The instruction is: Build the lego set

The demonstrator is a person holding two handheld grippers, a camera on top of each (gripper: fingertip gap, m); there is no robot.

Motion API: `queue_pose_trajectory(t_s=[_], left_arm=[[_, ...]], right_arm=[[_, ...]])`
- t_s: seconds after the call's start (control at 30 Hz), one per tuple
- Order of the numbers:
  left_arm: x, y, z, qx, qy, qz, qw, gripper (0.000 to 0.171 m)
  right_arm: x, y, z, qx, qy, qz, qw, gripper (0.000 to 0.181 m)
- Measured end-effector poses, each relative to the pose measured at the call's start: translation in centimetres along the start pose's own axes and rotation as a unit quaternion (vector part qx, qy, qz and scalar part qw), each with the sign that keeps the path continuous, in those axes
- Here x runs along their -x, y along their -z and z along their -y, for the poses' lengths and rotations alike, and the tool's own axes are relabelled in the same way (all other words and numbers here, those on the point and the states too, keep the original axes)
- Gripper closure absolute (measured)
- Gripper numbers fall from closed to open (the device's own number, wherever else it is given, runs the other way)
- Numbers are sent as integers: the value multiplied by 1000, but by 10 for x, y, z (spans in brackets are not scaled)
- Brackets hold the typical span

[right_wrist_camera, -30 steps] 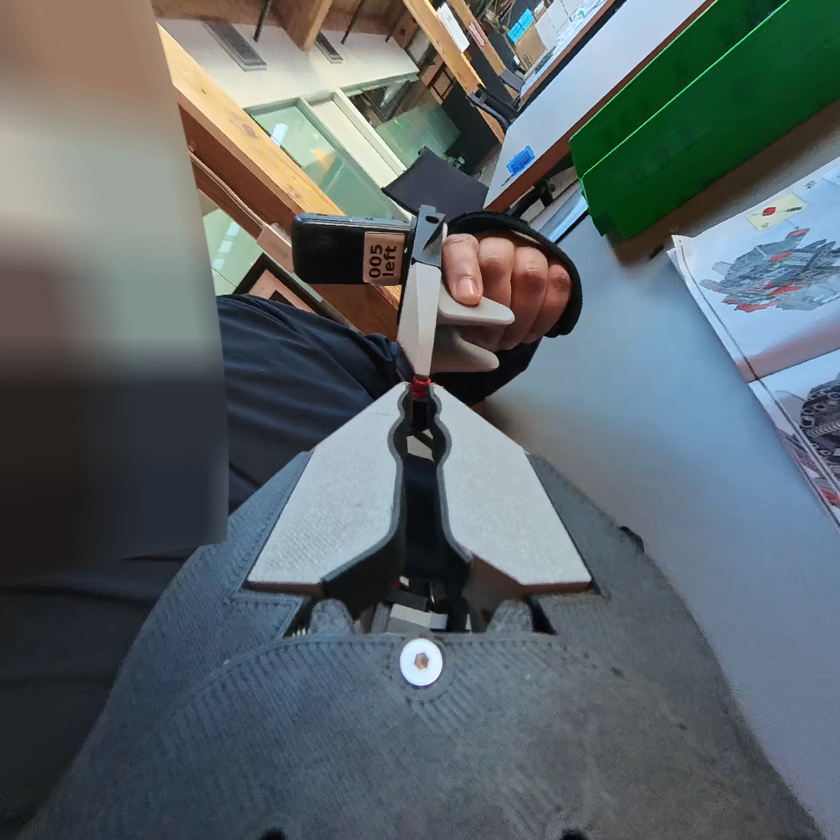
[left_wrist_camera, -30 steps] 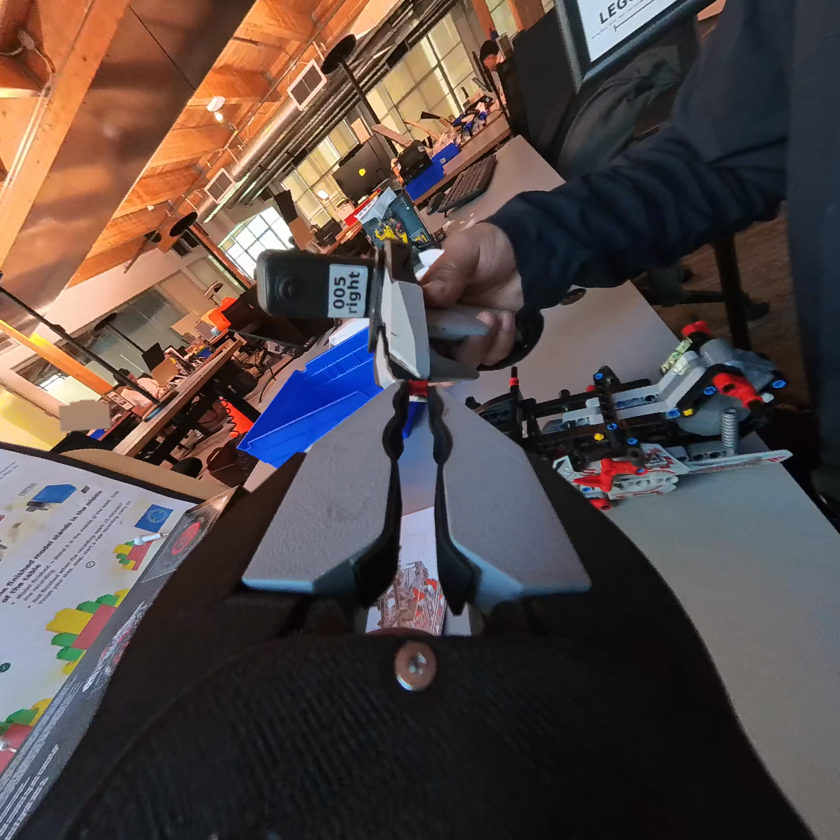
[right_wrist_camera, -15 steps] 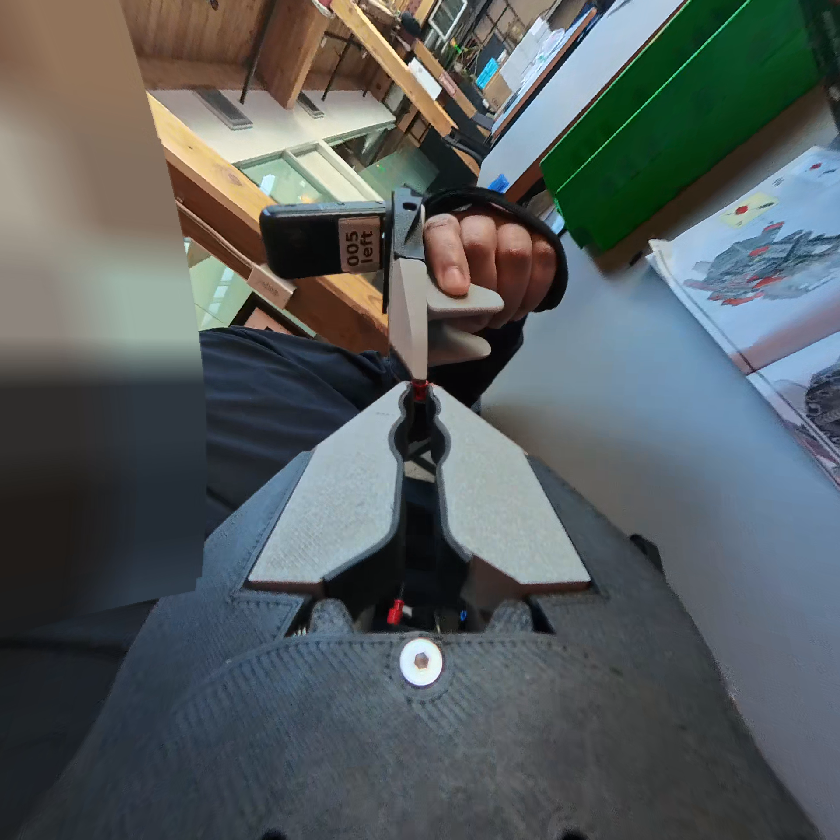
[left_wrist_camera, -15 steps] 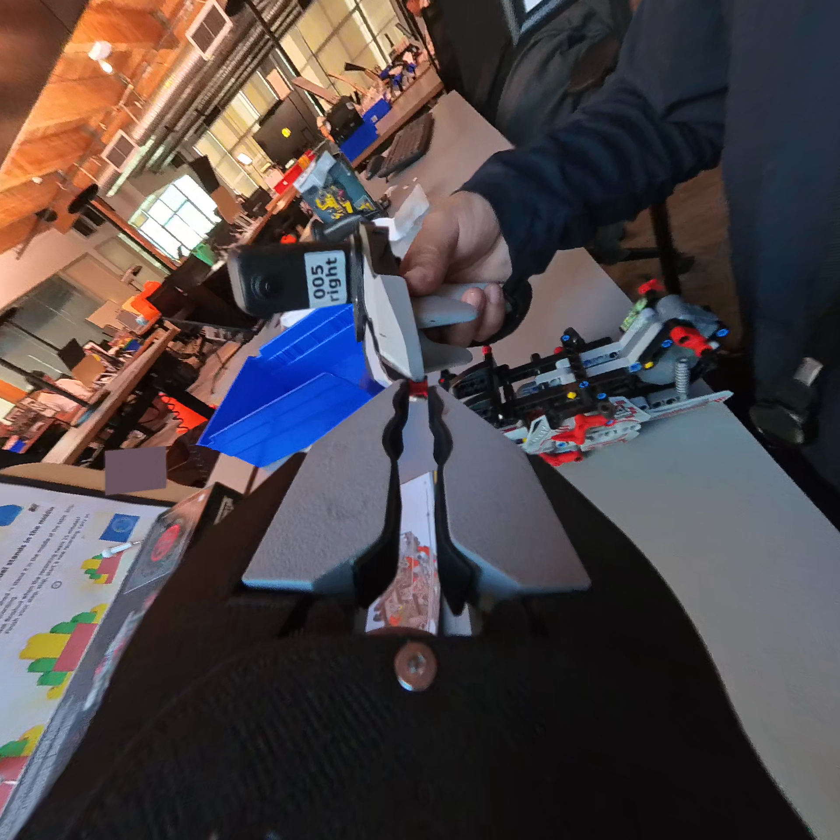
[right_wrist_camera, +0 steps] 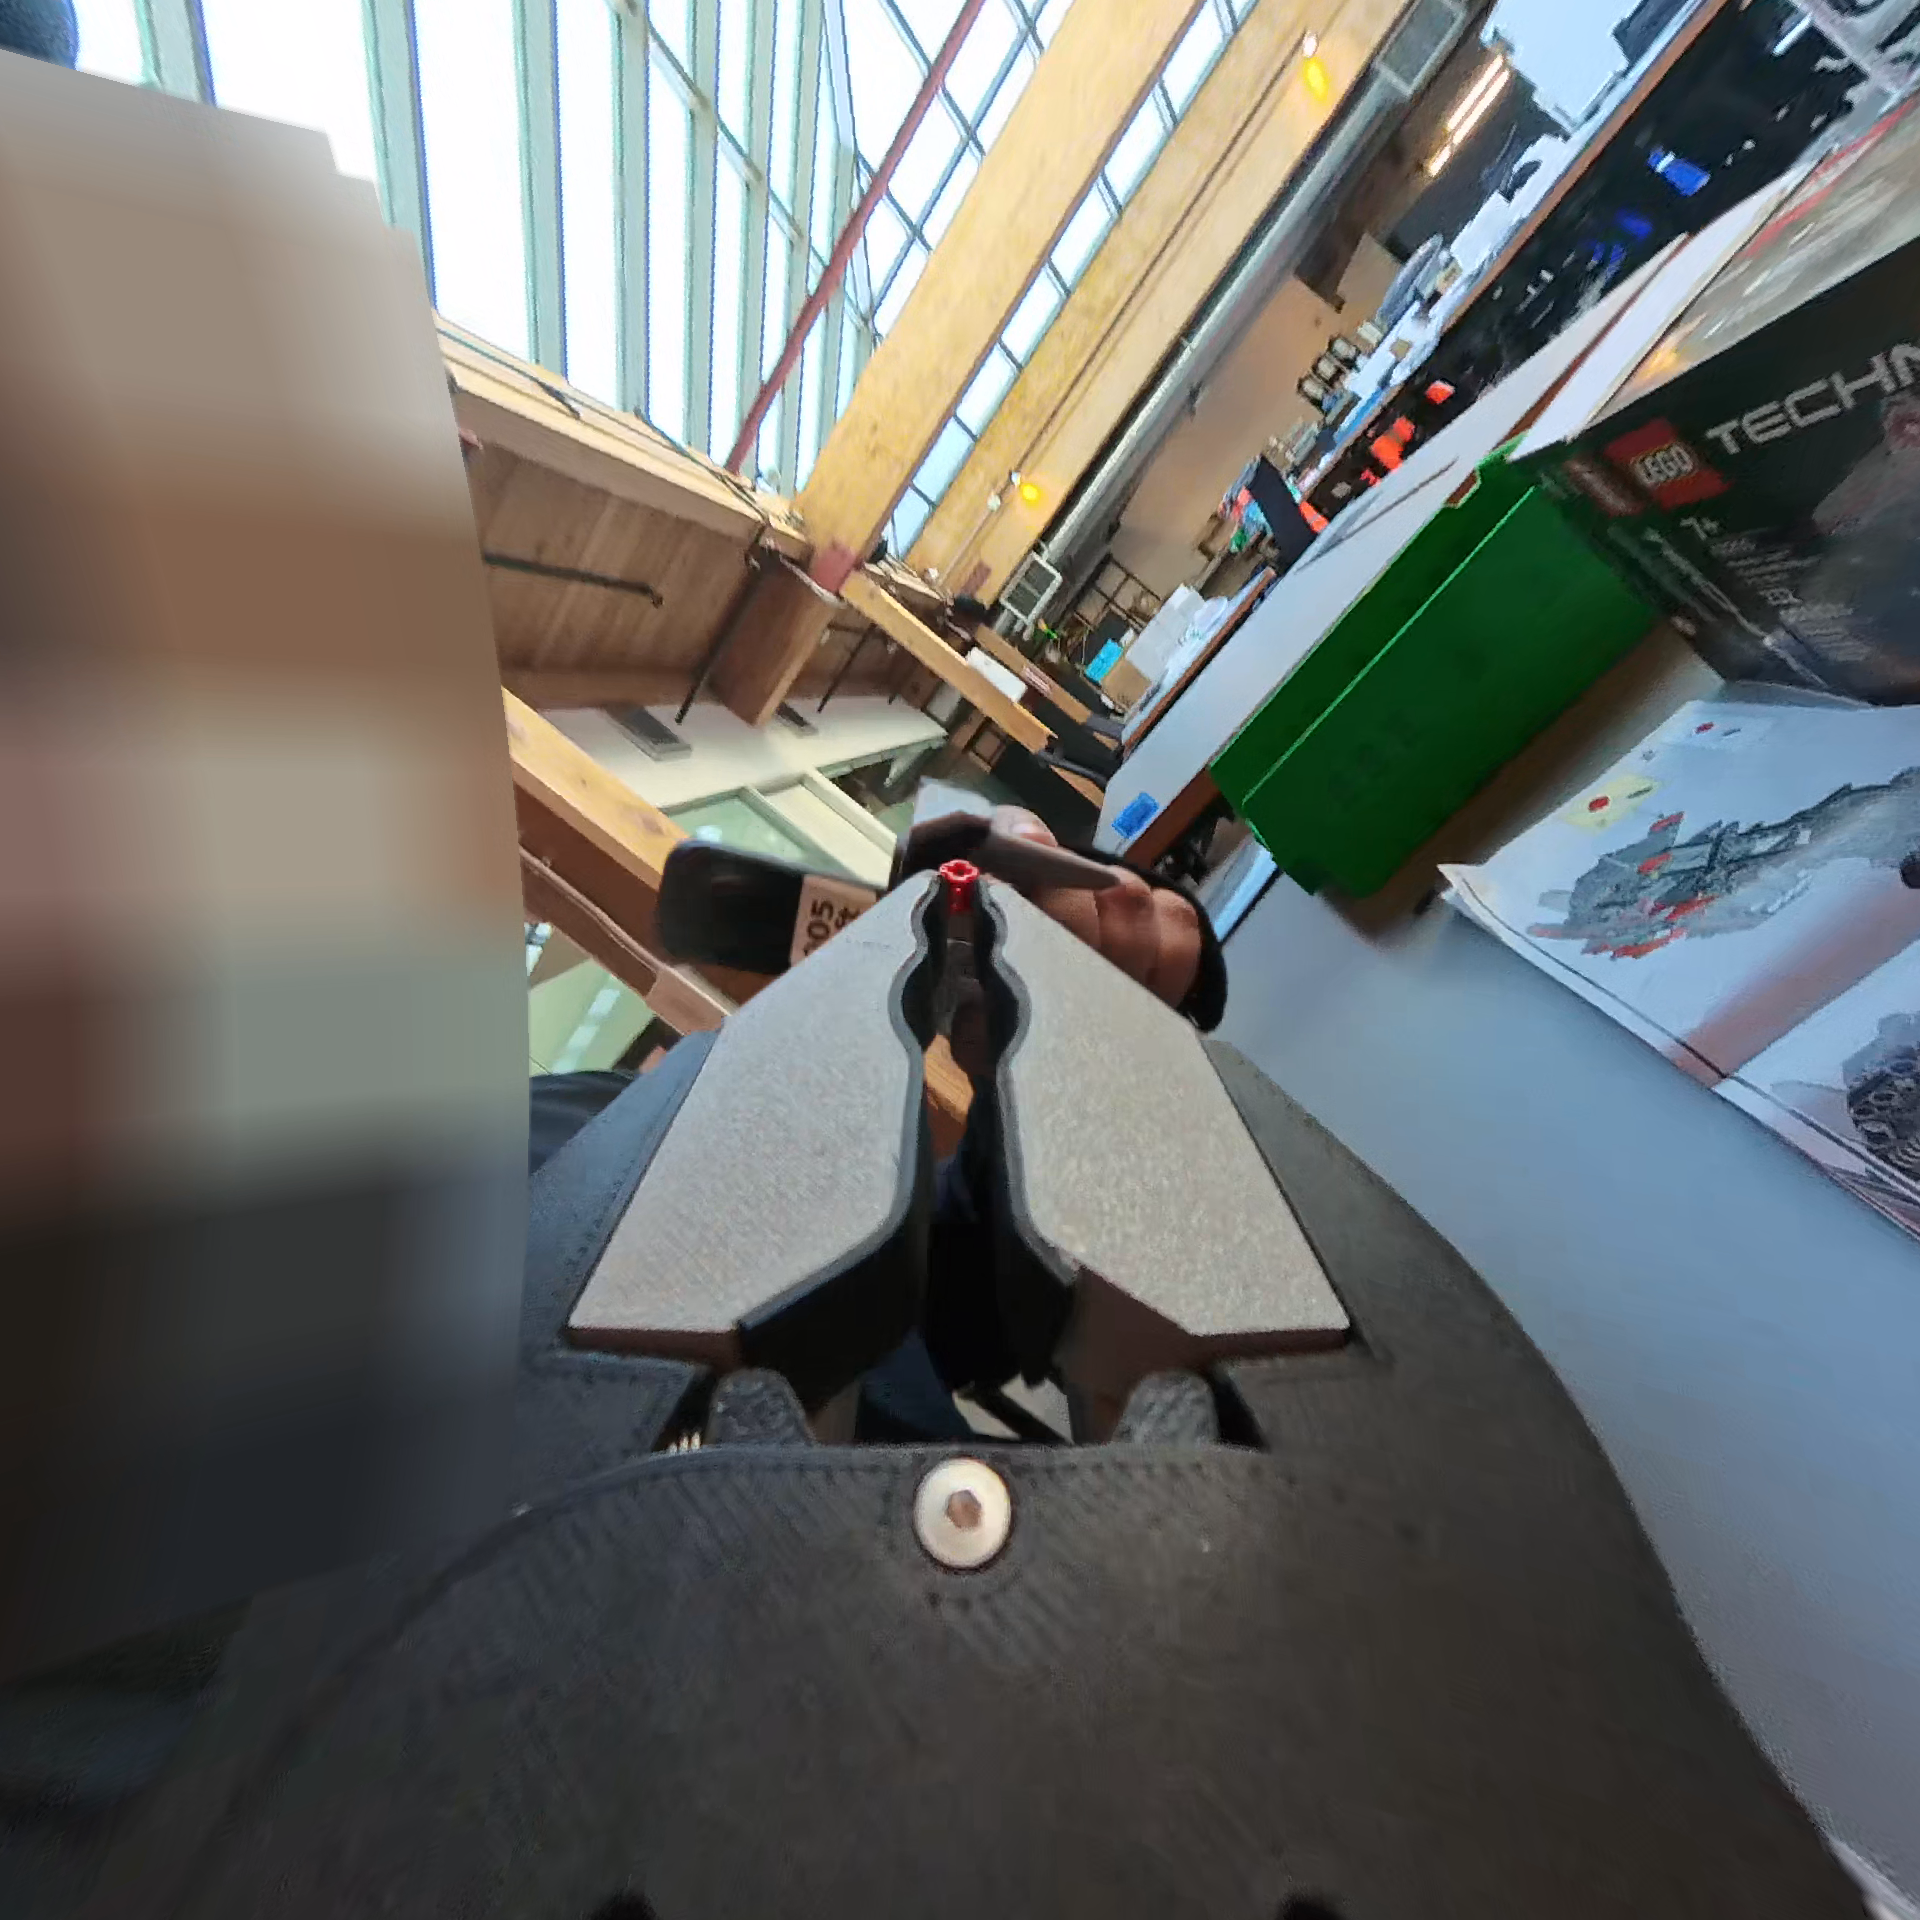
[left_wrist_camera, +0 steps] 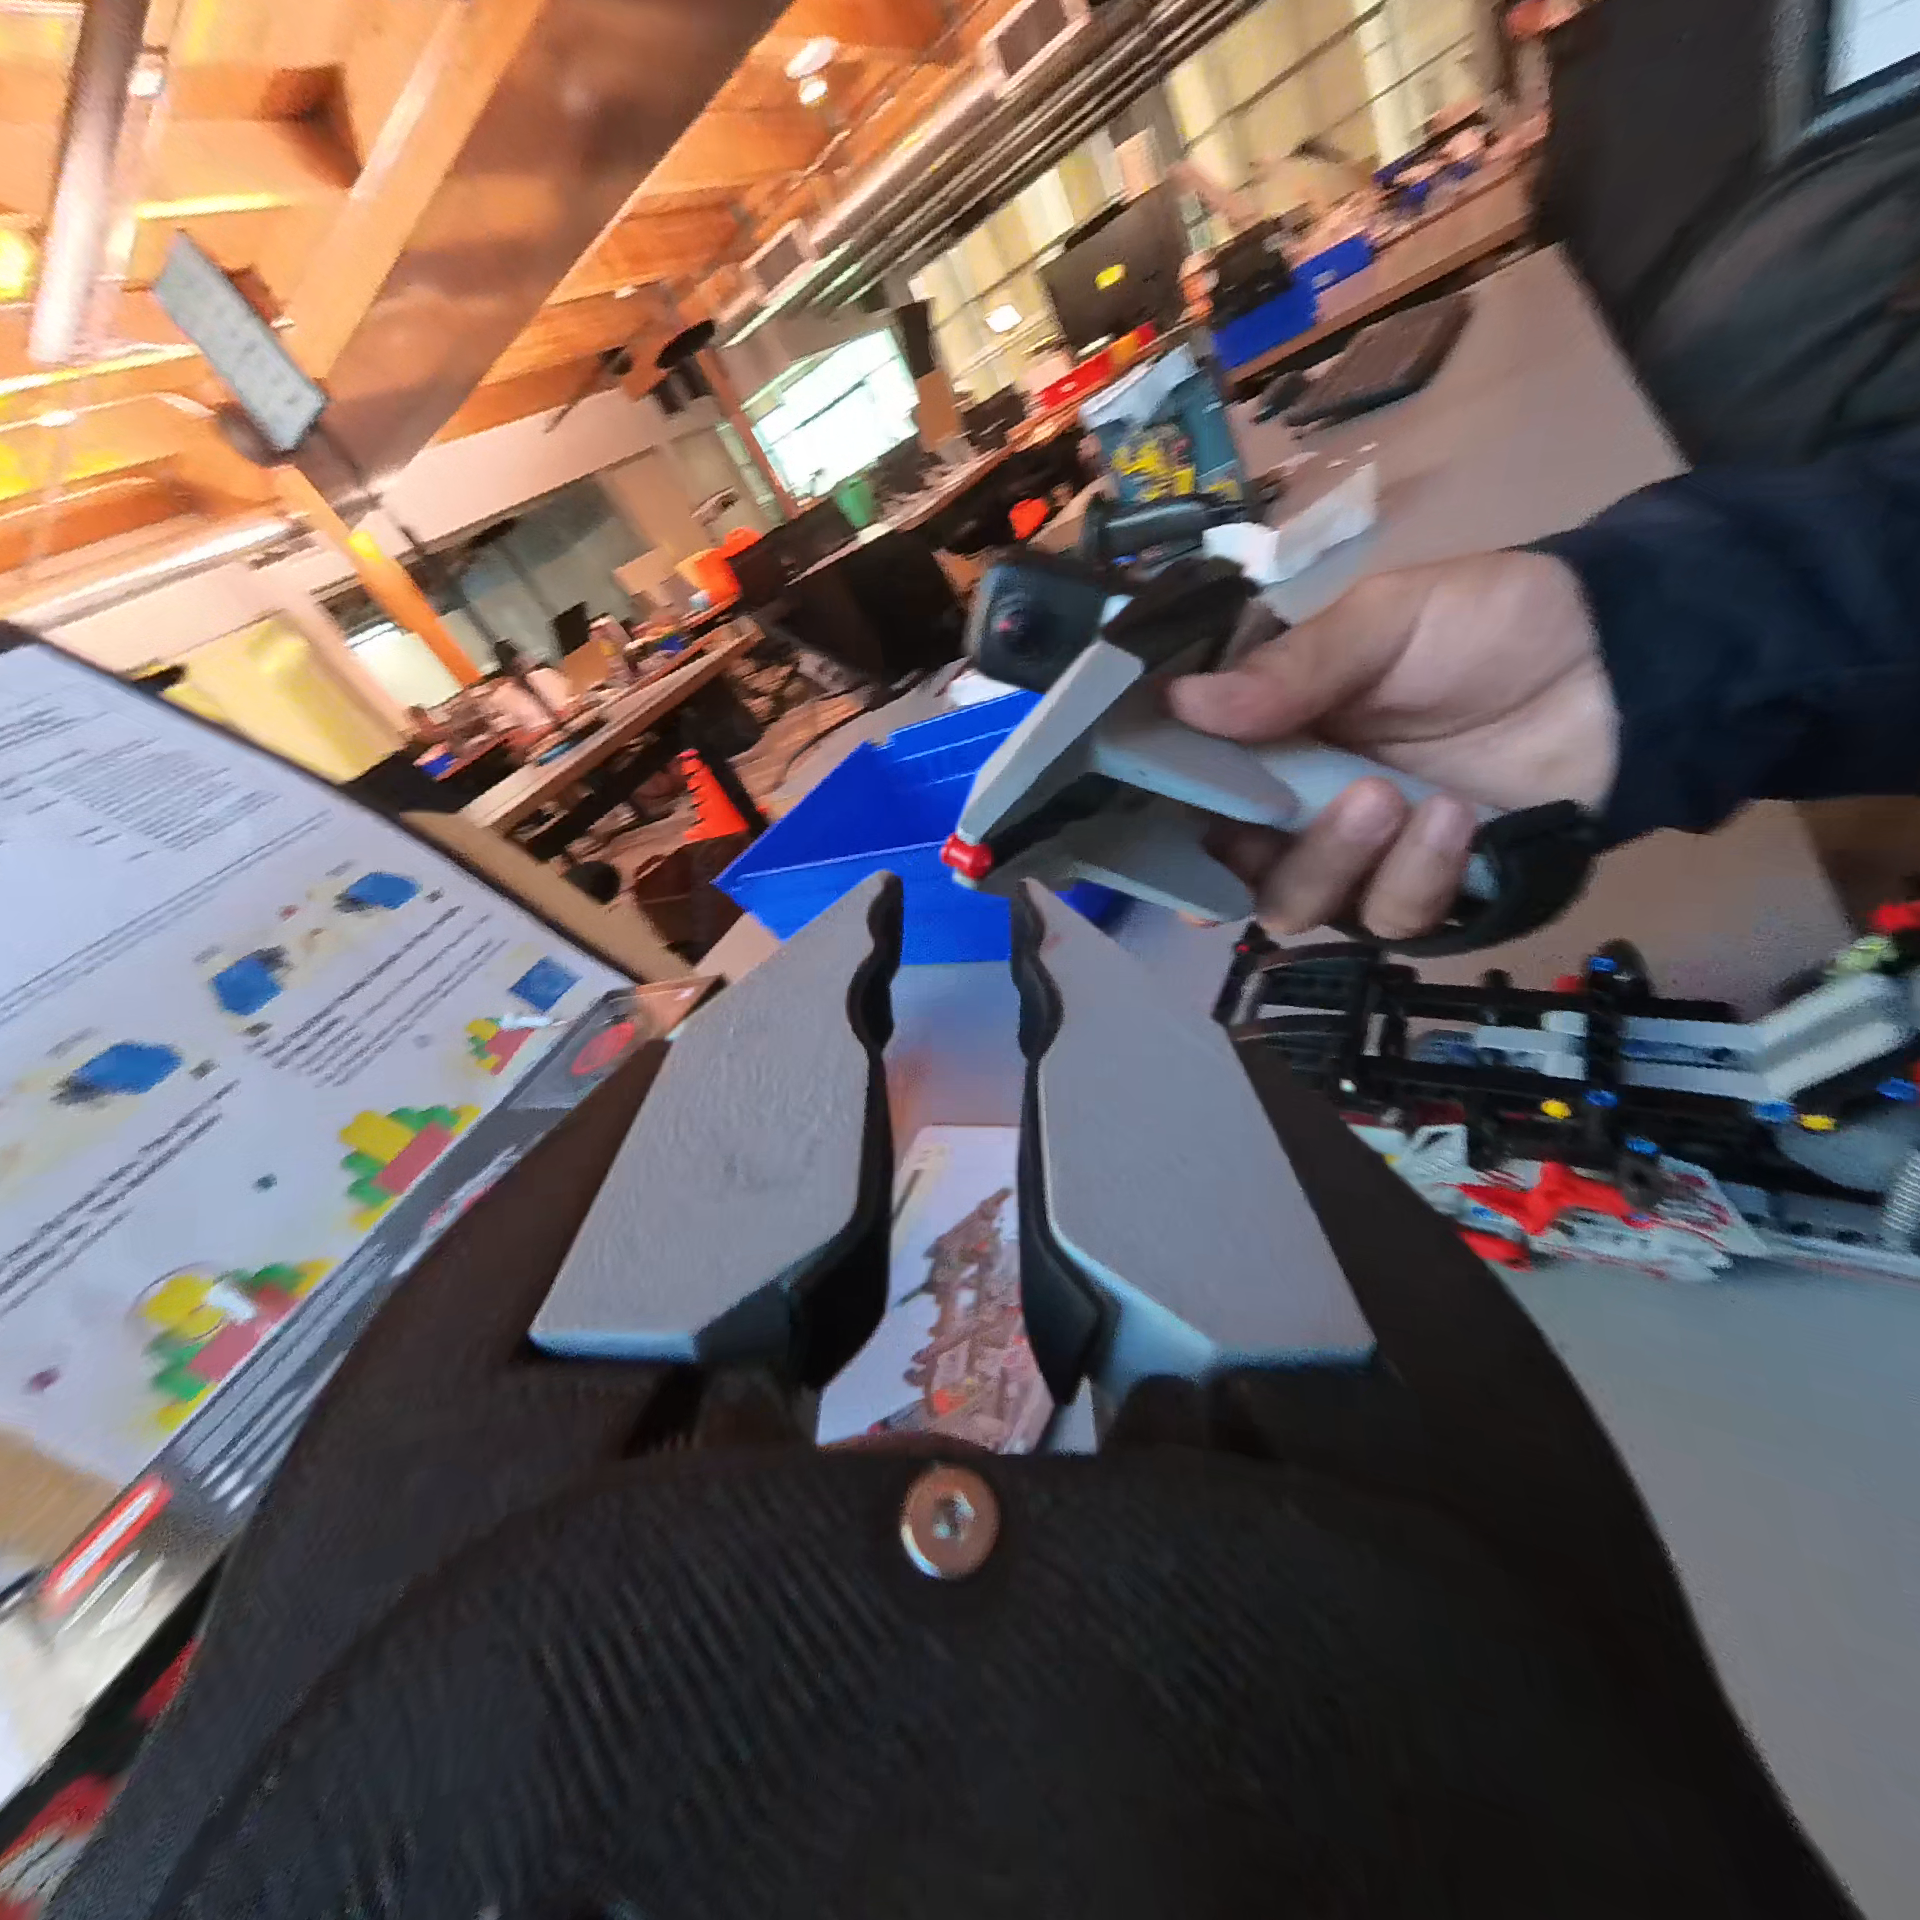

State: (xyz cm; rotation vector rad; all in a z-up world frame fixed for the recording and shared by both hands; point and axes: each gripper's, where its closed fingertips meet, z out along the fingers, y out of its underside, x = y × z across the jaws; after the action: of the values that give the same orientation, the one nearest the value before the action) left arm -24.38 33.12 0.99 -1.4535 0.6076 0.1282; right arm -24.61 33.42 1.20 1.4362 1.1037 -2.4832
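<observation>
Your right claw [right_wrist_camera: 958, 891] is pinched narrow on a small red lego pin [right_wrist_camera: 956, 879], which pokes out from between the very tips at 12 o'clock in the right wrist view; in the left wrist view you see that same claw [left_wrist_camera: 968, 860] coming in from 2 o'clock, the red pin [left_wrist_camera: 964, 854] at its nose, your right hand [left_wrist_camera: 1455, 727] wrapped round the grip. Your left claw [left_wrist_camera: 948, 914] stands parted with a clear gap between its tips and nothing in it, the red pin hanging just above and slightly right of that gap, not touching either tip. Beyond the right claw in its own view, your left hand [right_wrist_camera: 1132, 935] sits close behind the pin. Farther out in the left view, the partly built lego model [left_wrist_camera: 1579, 1081], black and grey with red and blue bits, lies on the grey worktop [left_wrist_camera: 1714, 1455] at 3 o'clock. A blue bin [left_wrist_camera: 883, 831] sits past the tips at 12 o'clock, and a printed sheet [left_wrist_camera: 208, 1018] with coloured brick pictures leans at 9 o'clock. In the right view, a green bin [right_wrist_camera: 1434, 686] stands at 2 o'clock, the dark set box [right_wrist_camera: 1787, 499] beside it, and the instruction booklet [right_wrist_camera: 1714, 894] lies open at 3 o'clock.
</observation>
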Motion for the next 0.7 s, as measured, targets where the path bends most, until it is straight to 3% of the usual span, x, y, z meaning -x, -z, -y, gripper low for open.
queue_pose_trajectory(t_s=[0.13, 0.7], left_arm=[[3, -4, 5, 15, -43, 62, 997, 159], [12, -15, 5, 35, -21, 115, 993, 167]], right_arm=[[6, -1, 9, -54, -28, 23, 998, 181], [1, -3, 16, -136, -29, 2, 990, 181]])
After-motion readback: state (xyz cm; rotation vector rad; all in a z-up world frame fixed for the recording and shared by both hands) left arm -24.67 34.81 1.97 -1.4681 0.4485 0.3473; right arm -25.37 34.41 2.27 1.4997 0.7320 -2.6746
